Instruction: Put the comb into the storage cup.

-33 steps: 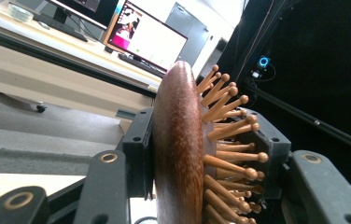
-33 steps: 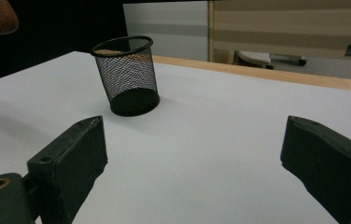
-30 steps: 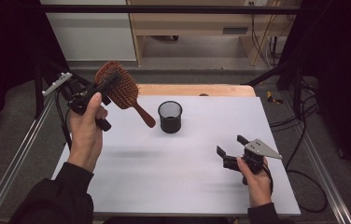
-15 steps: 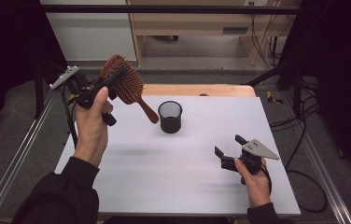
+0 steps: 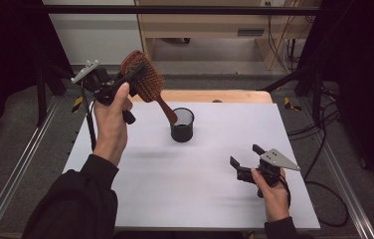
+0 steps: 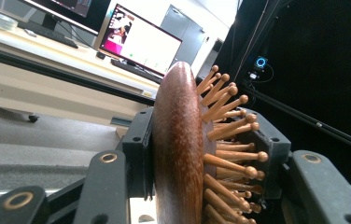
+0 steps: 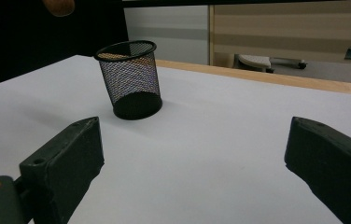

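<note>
A: Where is your left gripper (image 5: 134,79) right now?

B: You hold it raised above the far left corner of the white table (image 5: 175,194), and its jaws pinch the head of the reddish-brown wooden paddle hairbrush with peg bristles (image 5: 145,77).

A: How does the grip look up close?

B: In the left gripper view, one jaw presses on the smooth rounded back of the hairbrush (image 6: 178,149) and the other sits against the bristle side, with the wooden pegs poking out past it. The brush stands edge-on between them.

A: And which way does the handle go?

B: It slants down and to the right, its tip hanging just above the rim of the black wire-mesh cup (image 5: 182,124). Whether it touches the rim, I cannot tell.

A: The cup itself?

B: It stands upright on the table, toward the far middle.

A: What about your right gripper (image 5: 247,162)?

B: You rest it low near the table's near right side, jaws spread wide with nothing between them. In the right gripper view, the cup (image 7: 129,79) sits beyond the left jaw, well apart from it.
</note>
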`<state>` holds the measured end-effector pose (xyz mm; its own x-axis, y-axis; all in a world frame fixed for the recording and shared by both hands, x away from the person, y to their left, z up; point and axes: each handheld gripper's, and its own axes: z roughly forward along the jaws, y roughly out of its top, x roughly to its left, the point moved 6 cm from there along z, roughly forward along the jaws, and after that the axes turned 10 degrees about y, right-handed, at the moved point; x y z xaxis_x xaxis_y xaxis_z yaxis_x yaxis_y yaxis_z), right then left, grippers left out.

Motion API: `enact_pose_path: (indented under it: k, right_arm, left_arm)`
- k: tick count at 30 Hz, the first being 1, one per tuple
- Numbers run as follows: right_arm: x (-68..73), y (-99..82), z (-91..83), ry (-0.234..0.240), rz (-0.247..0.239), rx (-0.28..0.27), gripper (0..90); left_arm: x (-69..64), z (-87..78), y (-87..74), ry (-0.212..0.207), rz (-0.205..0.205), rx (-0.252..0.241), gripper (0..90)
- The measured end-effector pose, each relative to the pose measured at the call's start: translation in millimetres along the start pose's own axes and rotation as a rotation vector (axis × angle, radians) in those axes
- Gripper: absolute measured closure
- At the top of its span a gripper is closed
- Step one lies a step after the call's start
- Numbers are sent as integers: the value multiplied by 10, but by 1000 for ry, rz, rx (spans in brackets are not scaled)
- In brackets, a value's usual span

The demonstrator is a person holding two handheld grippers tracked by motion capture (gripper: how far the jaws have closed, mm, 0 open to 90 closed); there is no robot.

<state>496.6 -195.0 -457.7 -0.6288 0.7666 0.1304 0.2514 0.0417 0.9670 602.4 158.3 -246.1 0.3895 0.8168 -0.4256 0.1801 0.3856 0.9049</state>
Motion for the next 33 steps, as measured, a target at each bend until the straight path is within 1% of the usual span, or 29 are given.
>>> enact_pose_path:
  k: [6, 8, 9, 15, 18, 21, 25, 32, 33]
  right_arm:
    - [8, 4, -1, 2, 7, -6, 47]
    - [2, 4, -4, 2, 10, -7, 47]
    - [3, 4, -5, 2, 19, -8, 47]
    - [2, 7, 4, 6, 18, -12, 46]
    - [8, 11, -7, 1, 21, -12, 44]
    - [-1, 15, -9, 3, 15, -18, 43]
    - [0, 8, -1, 17, 14, -14, 40]
    - [12, 11, 0, 22, 12, -16, 39]
    - [16, 12, 2, 21, 19, -15, 39]
  left_arm:
    - [-32, 175, -22, 0, 10, 9, 509]
    - [-37, 226, -14, 1, 7, 5, 509]
    - [-41, 248, -8, 0, 7, 1, 510]
    - [-54, 378, -29, 6, 23, 3, 509]
    - [-58, 421, -52, 11, 25, 2, 509]
    - [-58, 458, -70, 10, 31, 3, 509]
    - [-40, 513, -89, 14, 42, 5, 510]
    - [-3, 552, -98, 28, 65, 2, 510]
    - [5, 552, -97, 28, 66, 2, 509]
